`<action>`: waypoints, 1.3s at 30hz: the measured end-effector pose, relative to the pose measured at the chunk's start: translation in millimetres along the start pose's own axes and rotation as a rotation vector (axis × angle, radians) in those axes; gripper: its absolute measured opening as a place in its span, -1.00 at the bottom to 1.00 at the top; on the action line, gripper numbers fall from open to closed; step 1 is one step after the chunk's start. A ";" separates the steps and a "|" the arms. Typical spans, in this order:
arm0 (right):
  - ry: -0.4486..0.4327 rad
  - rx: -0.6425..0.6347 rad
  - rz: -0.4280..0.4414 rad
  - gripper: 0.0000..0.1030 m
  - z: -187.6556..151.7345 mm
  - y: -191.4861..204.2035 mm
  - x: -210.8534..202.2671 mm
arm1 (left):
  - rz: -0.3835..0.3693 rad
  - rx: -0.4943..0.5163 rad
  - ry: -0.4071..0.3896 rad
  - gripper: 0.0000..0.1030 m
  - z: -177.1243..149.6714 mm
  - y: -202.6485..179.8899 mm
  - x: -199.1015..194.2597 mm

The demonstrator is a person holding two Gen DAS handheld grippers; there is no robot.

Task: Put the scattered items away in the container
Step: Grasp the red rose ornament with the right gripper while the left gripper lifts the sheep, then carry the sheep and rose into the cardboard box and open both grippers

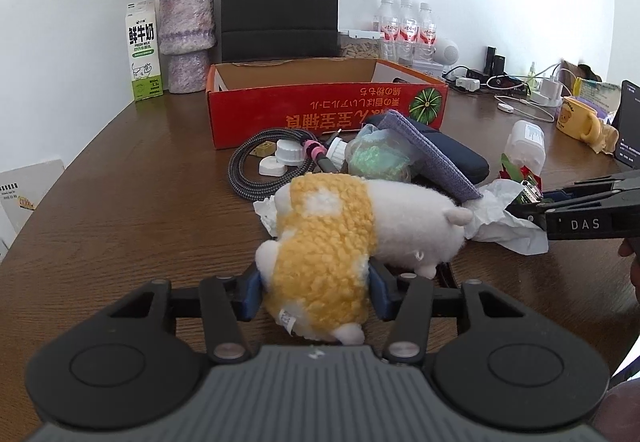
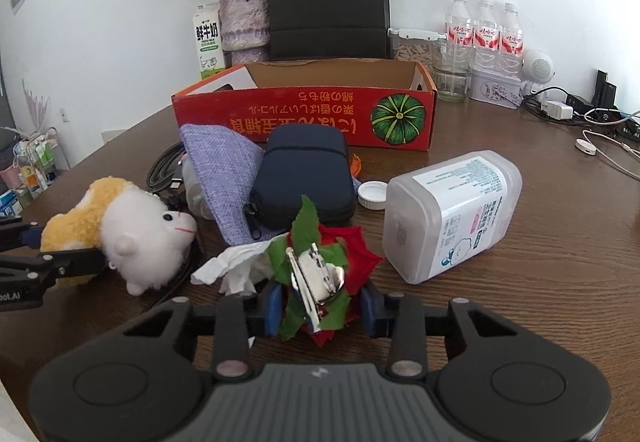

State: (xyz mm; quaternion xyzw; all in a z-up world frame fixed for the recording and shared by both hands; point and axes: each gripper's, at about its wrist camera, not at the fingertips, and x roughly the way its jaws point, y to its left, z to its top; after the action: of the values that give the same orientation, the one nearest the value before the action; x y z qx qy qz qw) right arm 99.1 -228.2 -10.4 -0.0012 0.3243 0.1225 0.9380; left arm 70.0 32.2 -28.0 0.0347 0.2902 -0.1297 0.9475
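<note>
My left gripper [image 1: 314, 292] is shut on the rear of a yellow and white plush toy [image 1: 340, 238], which lies on the table and also shows in the right wrist view [image 2: 132, 230]. My right gripper [image 2: 322, 306] is shut on a red and green flower hair clip [image 2: 320, 270] with a metal clasp, beside a crumpled white tissue [image 2: 236, 266]. The red open cardboard box [image 1: 320, 109] stands behind the pile and also shows in the right wrist view [image 2: 304, 113]. A navy pouch [image 2: 304, 173], a purple cloth [image 2: 224, 169], a coiled cable [image 1: 248, 169] and white caps [image 1: 280, 157] lie scattered.
A white plastic jar [image 2: 452, 213] lies on its side at the right, its lid [image 2: 372, 193] beside it. A vase [image 1: 186, 37], milk carton [image 1: 144, 49], black bag [image 1: 280, 1], water bottles [image 1: 406, 25], chargers and a yellow mug [image 1: 576, 117] line the back of the wooden table [image 1: 140, 201].
</note>
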 end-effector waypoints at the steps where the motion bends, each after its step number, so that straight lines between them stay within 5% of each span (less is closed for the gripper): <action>1: -0.009 0.000 0.000 -0.34 -0.5 -0.1 -2.6 | 0.000 -0.007 -0.004 -0.02 -0.2 -0.3 -1.3; 13: -0.119 0.004 0.014 -0.35 10.7 -4.8 -32.7 | 0.042 -0.036 -0.123 -0.02 15.5 -5.0 -30.4; 23: -0.274 -0.022 0.053 -0.35 74.4 -3.9 -36.1 | 0.048 -0.093 -0.250 -0.02 82.6 1.7 -27.4; 31: -0.311 -0.011 0.031 -0.35 140.2 -8.6 -5.6 | 0.043 -0.168 -0.335 -0.02 149.5 13.0 -0.2; 39: -0.263 0.013 0.021 -0.34 188.6 -21.5 52.2 | 0.020 -0.256 -0.316 -0.02 194.4 31.6 55.0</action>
State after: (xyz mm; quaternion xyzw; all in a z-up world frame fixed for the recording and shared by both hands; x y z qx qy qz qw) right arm 258.4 -221.7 105.1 0.0245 0.1991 0.1293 0.9711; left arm 227.4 22.9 102.1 -0.1039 0.1516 -0.0862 0.9792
